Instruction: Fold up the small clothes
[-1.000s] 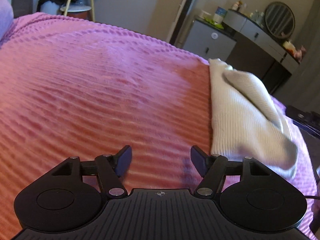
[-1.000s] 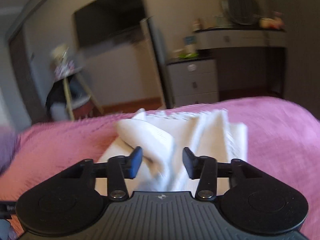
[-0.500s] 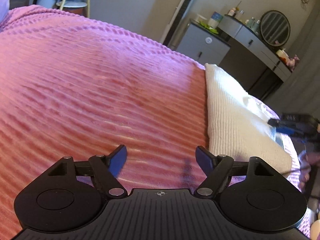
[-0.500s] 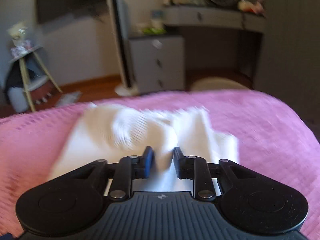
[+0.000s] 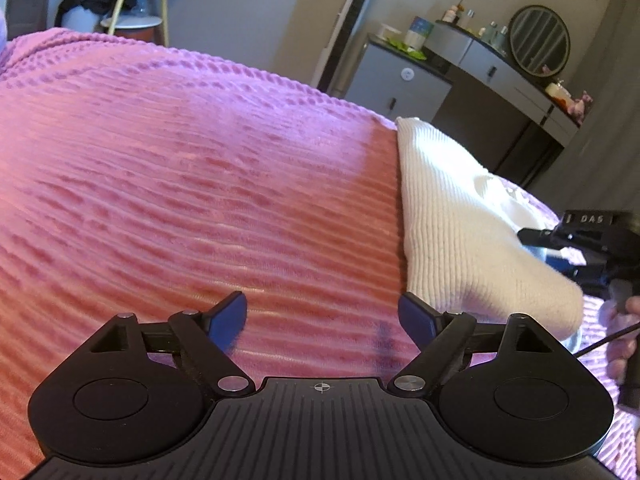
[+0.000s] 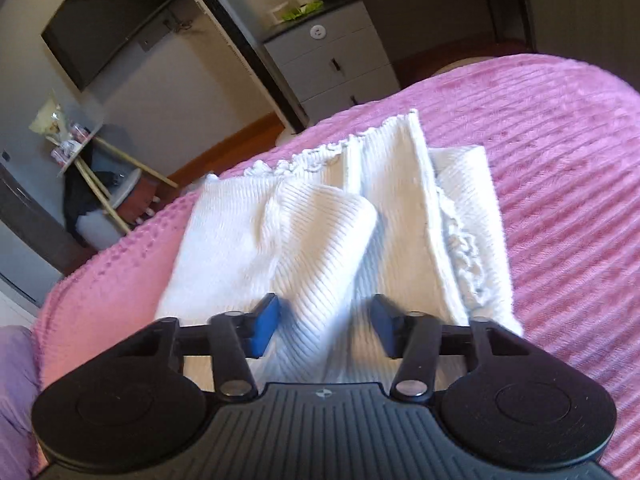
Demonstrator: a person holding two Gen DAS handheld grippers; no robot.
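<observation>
One white garment (image 6: 320, 236) lies between two spread grippers' fingers (image 6: 266, 318).

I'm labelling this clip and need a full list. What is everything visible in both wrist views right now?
White ribbed knit garment: one, white, part-folded on the bed near its far edge.
Pink textured bedspread: one, pink, covering the bed.
Grey drawer cabinet: one, grey, beyond the bed.
Round mirror: one, dark-framed, on the grey dresser.
Wall television: one, black, on the wall.
Wooden-legged stand: one, pale wood, by the wall.
Left gripper: one, black with blue pads, open over bare bedspread.
Right gripper: one, black with blue pads, open, a garment fold between its fingers.
</observation>
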